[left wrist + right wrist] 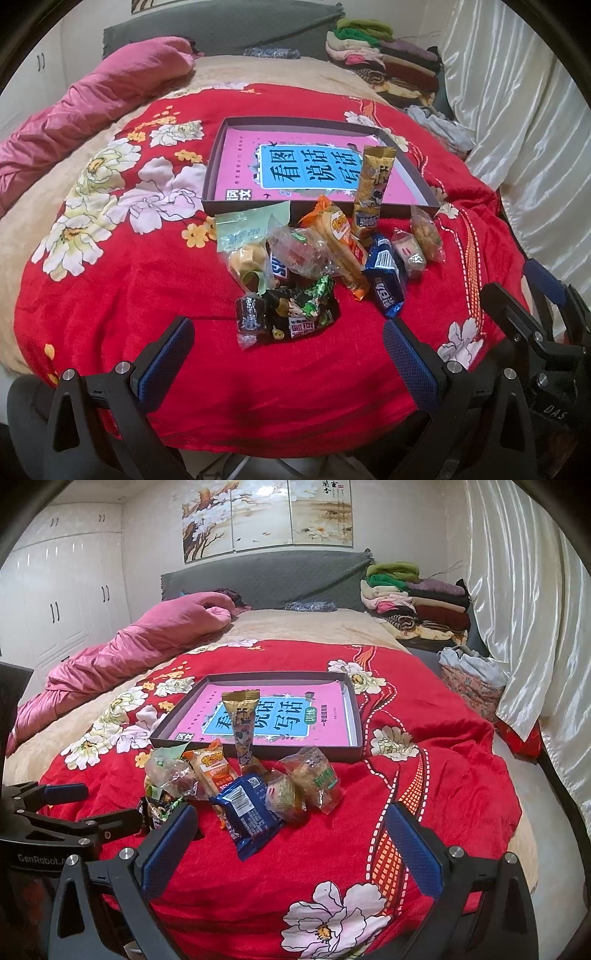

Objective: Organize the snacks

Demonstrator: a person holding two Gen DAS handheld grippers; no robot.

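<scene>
Hovering at bed edge, left gripper (288, 354) and right gripper (291, 842) fingers released, snack pile (317, 258) beside shallow box (221, 162).

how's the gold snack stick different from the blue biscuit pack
The gold snack stick is long and narrow and leans up against the box's front wall; the blue biscuit pack is short and blocky, lying on the red blanket. Both are sealed, and neither gripper holds them.
</scene>
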